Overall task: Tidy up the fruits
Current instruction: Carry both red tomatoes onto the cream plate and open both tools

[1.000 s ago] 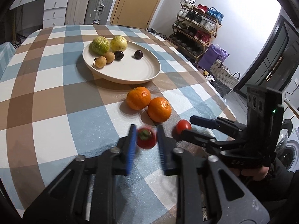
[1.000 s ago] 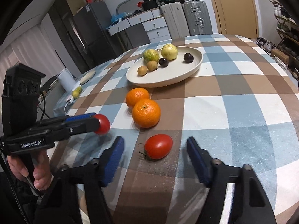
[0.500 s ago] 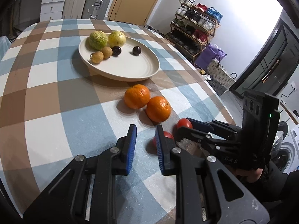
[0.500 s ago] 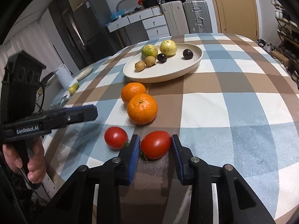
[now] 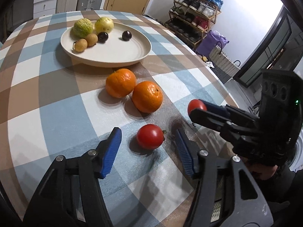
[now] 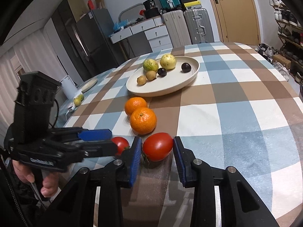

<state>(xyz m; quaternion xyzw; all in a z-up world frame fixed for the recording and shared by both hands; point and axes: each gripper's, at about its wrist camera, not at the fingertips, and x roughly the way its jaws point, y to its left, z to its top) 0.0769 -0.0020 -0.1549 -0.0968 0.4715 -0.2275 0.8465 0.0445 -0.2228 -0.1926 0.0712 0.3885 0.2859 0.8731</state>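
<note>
Both grippers are seen low over the checked tabletop (image 5: 56,98), near its front edge. The left gripper (image 5: 147,145) is released: its jaws have just been opening, and a round tomato (image 5: 150,136) lies on the cloth between the two blue pads (image 5: 111,151) without being touched by either of them. In the right wrist view this same tomato (image 6: 120,145) is half hidden behind the left gripper (image 6: 111,141), which is held by a hand (image 6: 37,179) at the left of the picture.

The right gripper (image 6: 157,158) is clenched on a longer tomato (image 6: 158,146); its jaws have just been closing, and the blue pads (image 6: 135,160) are pressed on the two sides of the fruit. In the left wrist view the right gripper (image 5: 197,111) is seen from the side, and the tomato (image 5: 196,106) shows at its tip, a little above the cloth.

Two oranges are placed touching each other towards the middle of the tabletop, one (image 5: 147,96) nearer to the grippers and one (image 5: 120,82) just beside the plate (image 5: 117,56). The plate stands further back, towards the far edge. On it are found a green bumpy fruit (image 5: 83,27), a yellow fruit (image 5: 104,24), two small brown fruits (image 5: 86,42) and two dark round fruits (image 5: 126,35).
</note>
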